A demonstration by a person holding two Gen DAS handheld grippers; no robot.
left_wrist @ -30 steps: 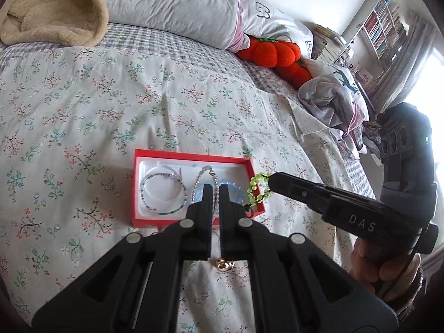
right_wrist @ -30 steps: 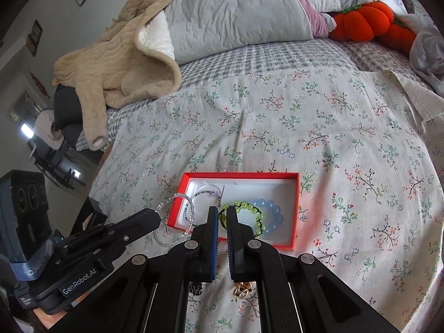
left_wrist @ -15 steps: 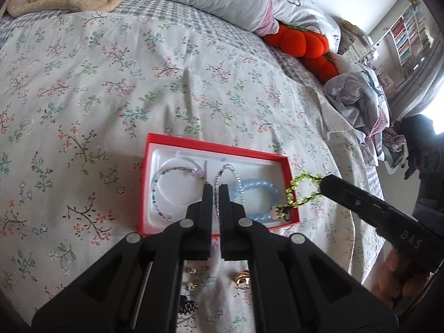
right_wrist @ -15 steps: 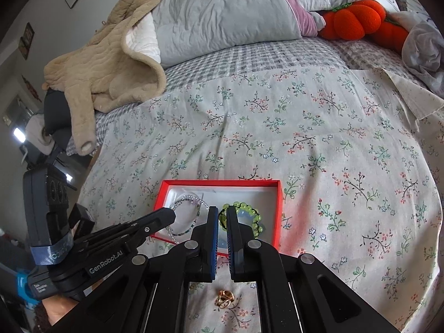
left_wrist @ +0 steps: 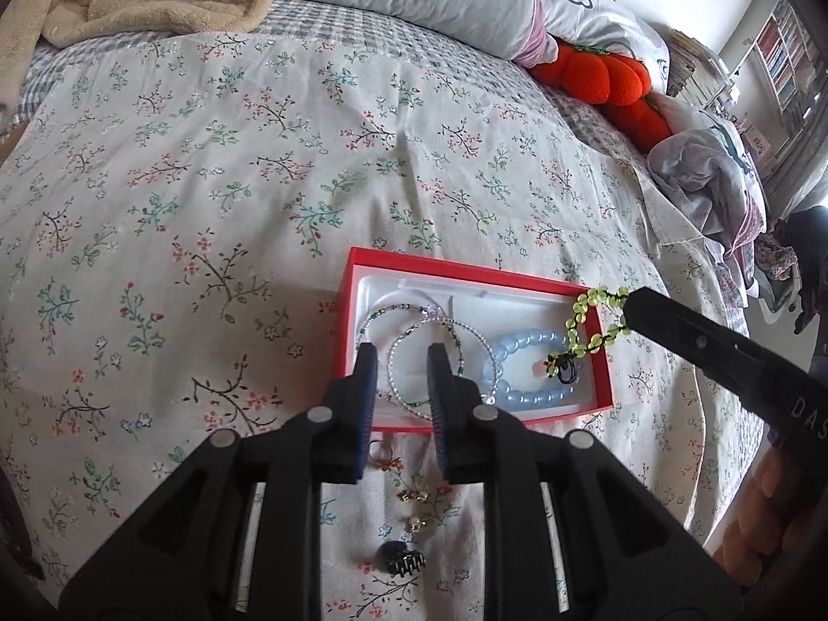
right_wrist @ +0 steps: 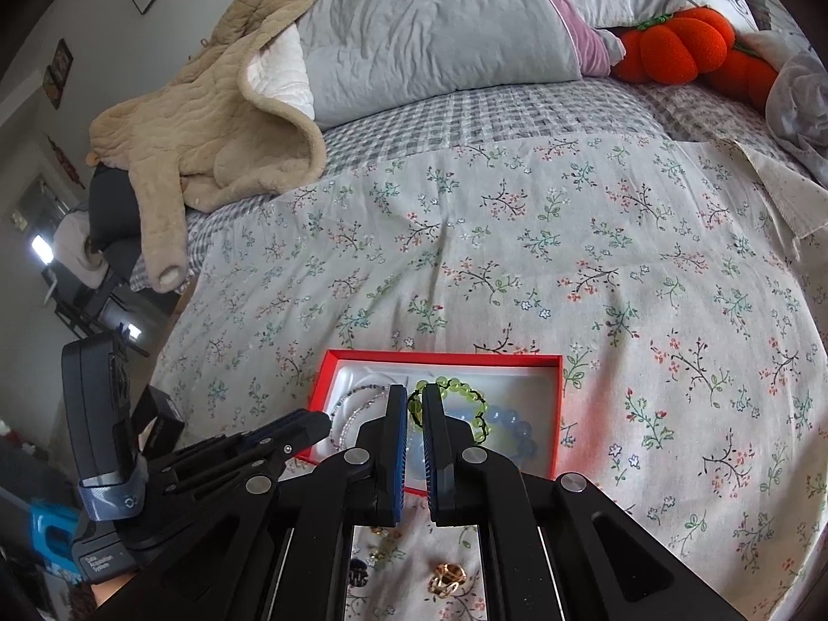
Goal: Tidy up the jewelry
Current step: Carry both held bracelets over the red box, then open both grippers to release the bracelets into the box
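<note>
A red box [left_wrist: 352, 290] with a white liner lies on the floral bedspread; it also shows in the right wrist view [right_wrist: 559, 398]. In it lie two thin beaded bracelets [left_wrist: 414, 357] and a pale blue bead bracelet [left_wrist: 522, 346]. My right gripper [right_wrist: 415, 396] is shut on a green bead bracelet [right_wrist: 455, 383] and holds it over the box's right end; it hangs from the tip in the left wrist view [left_wrist: 585, 305]. My left gripper [left_wrist: 401, 357] is open and empty over the box's near edge.
Small gold earrings [left_wrist: 411, 494], a ring [right_wrist: 447, 574] and a black hair claw [left_wrist: 401, 559] lie on the bedspread in front of the box. Pillows, a beige blanket [right_wrist: 217, 119] and orange plush pumpkins [right_wrist: 678, 46] lie at the bed's head.
My left gripper has opened and let the silver bead bracelet down into the box. My right gripper has stayed shut on the green bracelet over the box's right end.
</note>
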